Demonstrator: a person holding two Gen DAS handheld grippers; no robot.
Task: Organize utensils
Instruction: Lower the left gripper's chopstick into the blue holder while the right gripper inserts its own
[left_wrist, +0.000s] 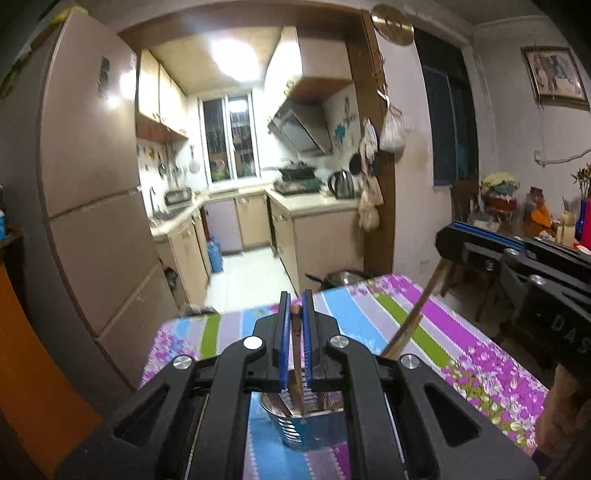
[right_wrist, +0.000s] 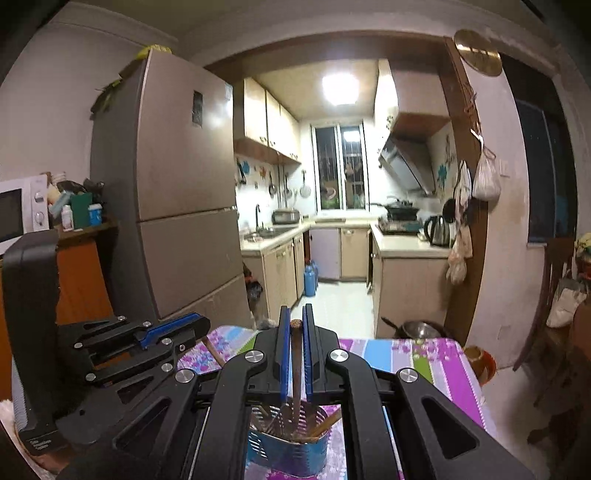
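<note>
A metal utensil holder (left_wrist: 310, 424) stands on the table with the floral striped cloth (left_wrist: 461, 332); it also shows in the right wrist view (right_wrist: 291, 443). My left gripper (left_wrist: 296, 306) is shut on a brown wooden utensil handle (left_wrist: 296, 350) whose lower end is in the holder. My right gripper (right_wrist: 295, 321) is shut on another wooden utensil handle (right_wrist: 295, 365) that reaches down into the holder. Each gripper shows in the other's view, the right one (left_wrist: 480, 240) and the left one (right_wrist: 170, 332). More wooden utensils lean in the holder.
A tall fridge (right_wrist: 177, 192) stands to the left. A kitchen lies beyond the table's far edge. A pan (right_wrist: 417, 328) sits low past the table. A microwave (right_wrist: 18, 214) is far left, a cluttered side table (left_wrist: 517, 206) far right.
</note>
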